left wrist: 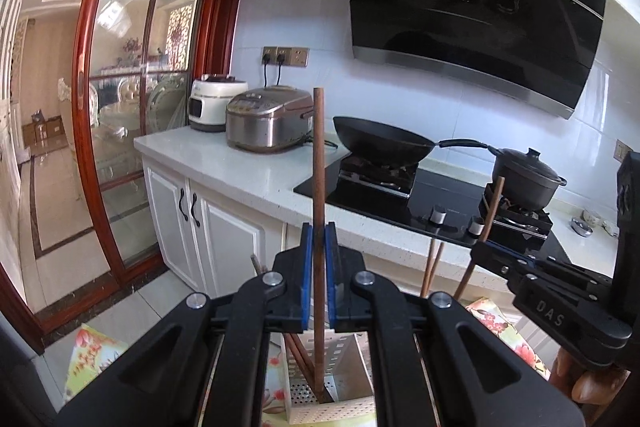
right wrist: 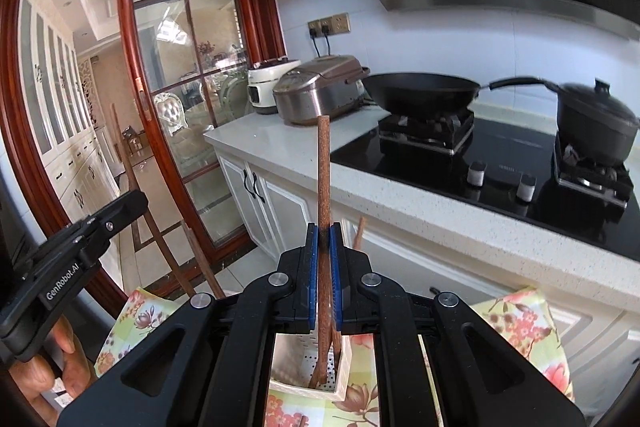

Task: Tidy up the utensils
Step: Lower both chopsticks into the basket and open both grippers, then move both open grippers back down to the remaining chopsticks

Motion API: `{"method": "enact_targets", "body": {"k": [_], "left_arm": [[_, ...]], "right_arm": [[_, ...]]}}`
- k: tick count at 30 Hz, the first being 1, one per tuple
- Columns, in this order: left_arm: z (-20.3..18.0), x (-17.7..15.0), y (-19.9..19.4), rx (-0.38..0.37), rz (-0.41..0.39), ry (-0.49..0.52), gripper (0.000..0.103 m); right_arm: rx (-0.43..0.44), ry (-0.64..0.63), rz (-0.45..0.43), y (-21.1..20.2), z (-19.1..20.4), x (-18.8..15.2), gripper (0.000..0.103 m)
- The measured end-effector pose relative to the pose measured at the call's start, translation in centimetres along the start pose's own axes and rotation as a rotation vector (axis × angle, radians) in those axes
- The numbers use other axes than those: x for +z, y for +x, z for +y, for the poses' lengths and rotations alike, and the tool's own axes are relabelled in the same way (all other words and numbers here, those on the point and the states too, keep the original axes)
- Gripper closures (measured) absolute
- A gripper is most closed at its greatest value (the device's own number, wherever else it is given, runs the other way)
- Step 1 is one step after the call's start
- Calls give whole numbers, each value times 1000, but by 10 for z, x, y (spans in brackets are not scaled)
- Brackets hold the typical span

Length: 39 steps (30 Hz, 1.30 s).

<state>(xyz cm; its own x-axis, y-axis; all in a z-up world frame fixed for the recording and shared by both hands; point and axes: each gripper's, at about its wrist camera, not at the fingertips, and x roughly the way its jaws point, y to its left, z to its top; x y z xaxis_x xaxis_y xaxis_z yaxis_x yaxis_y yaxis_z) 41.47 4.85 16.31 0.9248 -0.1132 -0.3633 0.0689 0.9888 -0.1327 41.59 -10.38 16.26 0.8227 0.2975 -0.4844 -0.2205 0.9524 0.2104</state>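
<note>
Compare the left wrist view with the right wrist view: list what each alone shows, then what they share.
Left wrist only: small dishes on the counter right of the stove, and the whole hood. Right wrist only: white cabinets beyond the glass door. Both: a gripper shut on an upright chopstick over the white holder, plus wok and pot.

Bright daylight, even and soft, coming through the glass door (left wrist: pixel 132 131) at left. Glare patches on the glass and on the black range hood (left wrist: pixel 472 11). Strong fisheye bending, dark vignette at corners. Slight motion blur on the wok (right wrist: pixel 420 93) and lidded pot (right wrist: pixel 596 125) in right wrist view.
</note>
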Motion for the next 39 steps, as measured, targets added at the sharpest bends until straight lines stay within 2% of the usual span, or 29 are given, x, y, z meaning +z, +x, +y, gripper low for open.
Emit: {"method": "enact_targets", "body": {"k": [13, 19, 20, 25, 27, 28, 31, 32, 33, 36, 38, 39], "left_arm": [[11, -34, 35, 13, 118, -39, 97], [15, -46, 53, 15, 225, -44, 96], [15, -47, 54, 18, 235, -38, 93], [21, -48, 50, 21, 232, -35, 88], [24, -49, 43, 19, 219, -39, 77], [24, -49, 40, 22, 213, -39, 76], [27, -51, 27, 20, 194, -47, 76], [28, -52, 23, 22, 187, -51, 74], [30, -53, 17, 23, 178, -56, 71], [31, -59, -4, 23, 156, -61, 70], [31, -72, -27, 20, 142, -65, 67], [31, -77, -34, 21, 138, -69, 66]], "right_arm": [[20, 46, 89, 28, -12, -25, 95], [17, 49, 147, 40, -13, -34, 95], [16, 47, 150, 41, -13, -35, 95], [23, 34, 147, 39, -17, -40, 92], [27, 36, 138, 35, -20, -42, 89], [30, 36, 130, 32, -22, -44, 88], [41, 35, 106, 20, -26, -51, 71], [43, 34, 98, 16, -28, -54, 62], [43, 34, 90, 11, -30, -57, 58], [52, 41, 62, -9, -35, -71, 57], [103, 28, 30, -29, -36, -86, 57], [128, 20, 13, -37, -35, -94, 53]]}}
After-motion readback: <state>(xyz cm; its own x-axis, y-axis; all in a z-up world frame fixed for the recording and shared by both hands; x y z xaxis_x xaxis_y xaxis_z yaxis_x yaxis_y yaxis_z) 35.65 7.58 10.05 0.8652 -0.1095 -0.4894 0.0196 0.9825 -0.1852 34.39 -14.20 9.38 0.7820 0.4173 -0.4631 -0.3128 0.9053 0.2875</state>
